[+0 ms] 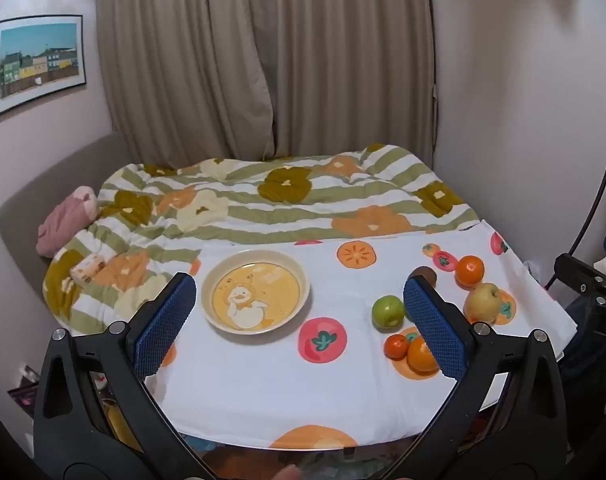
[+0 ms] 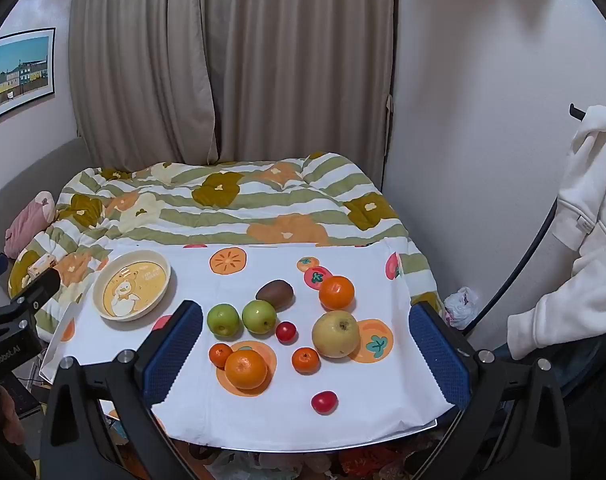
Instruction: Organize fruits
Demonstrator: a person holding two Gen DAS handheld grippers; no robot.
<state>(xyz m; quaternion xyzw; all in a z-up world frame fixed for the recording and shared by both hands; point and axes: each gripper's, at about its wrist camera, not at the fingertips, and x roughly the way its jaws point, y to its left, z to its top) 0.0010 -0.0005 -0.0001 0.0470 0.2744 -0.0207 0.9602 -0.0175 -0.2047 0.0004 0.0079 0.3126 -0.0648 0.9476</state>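
Beyond open right hand-held gripper [image 2: 305,354], kiwi [image 2: 274,293] lies lengthwise left-right.

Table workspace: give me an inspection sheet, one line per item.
Surface: table under a white fruit-print cloth.
Job's things: empty duck bowl at left; loose on the cloth: two green apples, kiwi, pear, four oranges, two red tomatoes.
Clutter: nothing seen on the cloth.
Grippers: left gripper and right gripper both open, holding nothing.
Cables: dark cable at right.
Surroundings: bed with floral quilt, curtain, framed picture, person's white sleeve.
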